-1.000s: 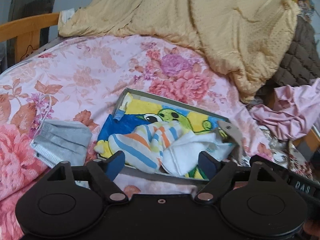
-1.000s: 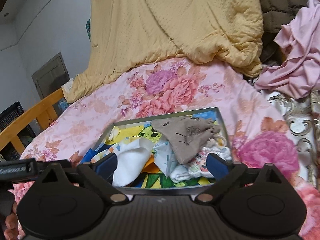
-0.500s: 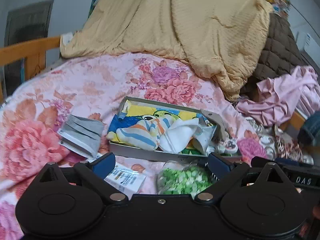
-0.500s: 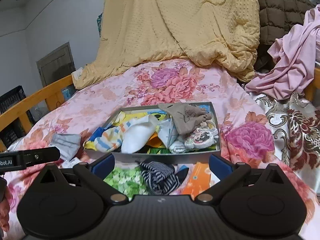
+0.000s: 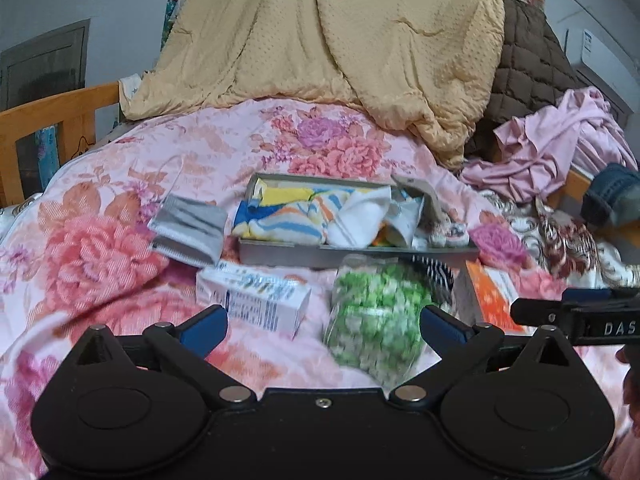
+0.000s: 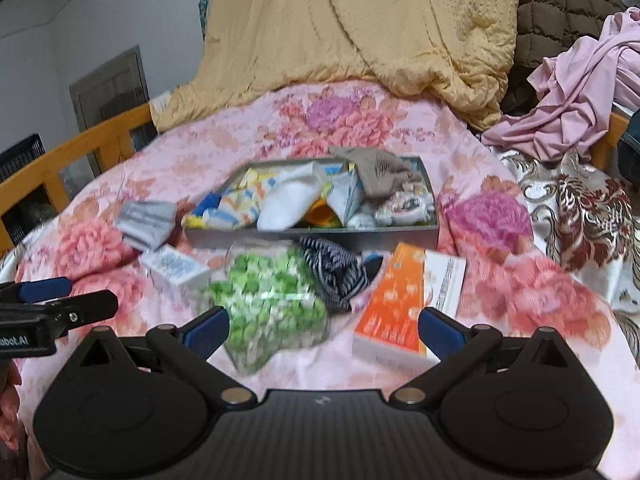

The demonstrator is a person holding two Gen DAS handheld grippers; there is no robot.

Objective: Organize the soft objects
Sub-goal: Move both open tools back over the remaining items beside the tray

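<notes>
Spread across the bed: a satiny floral quilt (image 5: 120, 184), a dimpled matt yellow blanket (image 5: 340, 40), a quilted brown cover (image 5: 528, 64). In front, a matt grey tray (image 6: 320, 238) heaped with soft knit and terry cloth (image 6: 288, 200). Nearer, a glossy clear plastic bag (image 6: 268, 304), smooth printed cardboard boxes (image 6: 404, 304), a ribbed grey cloth (image 5: 188, 230). Beside them, varnished wooden rails (image 5: 60, 108).

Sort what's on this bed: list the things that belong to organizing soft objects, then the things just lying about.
Belongs to the job:
- grey tray with socks and cloths
- striped sock
- grey folded cloth
- green-patterned clear bag, contents unclear

Just lying about:
- orange box
- white carton
- yellow quilt
- pink garment
- brown quilted jacket
</notes>
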